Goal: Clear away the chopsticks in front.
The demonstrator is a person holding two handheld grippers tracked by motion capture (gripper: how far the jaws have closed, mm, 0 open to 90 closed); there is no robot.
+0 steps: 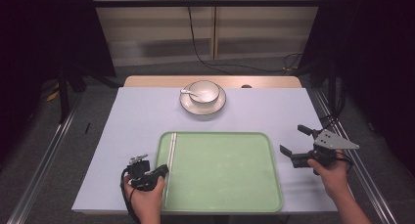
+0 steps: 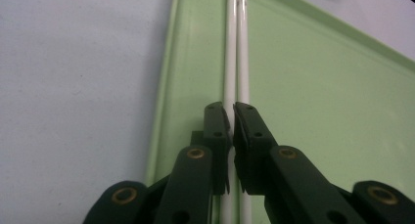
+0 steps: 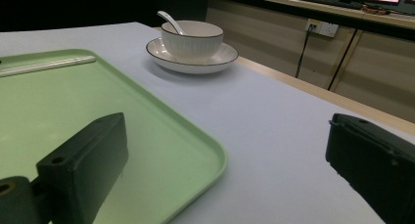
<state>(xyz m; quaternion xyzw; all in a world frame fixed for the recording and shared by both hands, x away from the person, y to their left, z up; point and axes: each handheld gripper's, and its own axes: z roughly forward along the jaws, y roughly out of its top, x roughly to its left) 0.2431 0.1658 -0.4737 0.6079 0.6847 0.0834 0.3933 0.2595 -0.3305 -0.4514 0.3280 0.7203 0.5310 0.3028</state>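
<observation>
The left gripper [image 1: 157, 172], at the tray's [image 1: 230, 185] 9 o'clock edge, pinches the white chopsticks [image 2: 236, 53] nearly shut, and they could slip out while the right gripper [image 1: 295, 142] waits wide open.

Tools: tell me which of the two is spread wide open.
The right tool, beside the green tray at its right edge. Its jaws stand far apart with nothing between them, while the left tool is nearly closed over the white chopsticks.

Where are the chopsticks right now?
In the high view the white chopsticks lie side by side along the left edge of the green tray, with the left hand-held gripper over their near end.
</observation>
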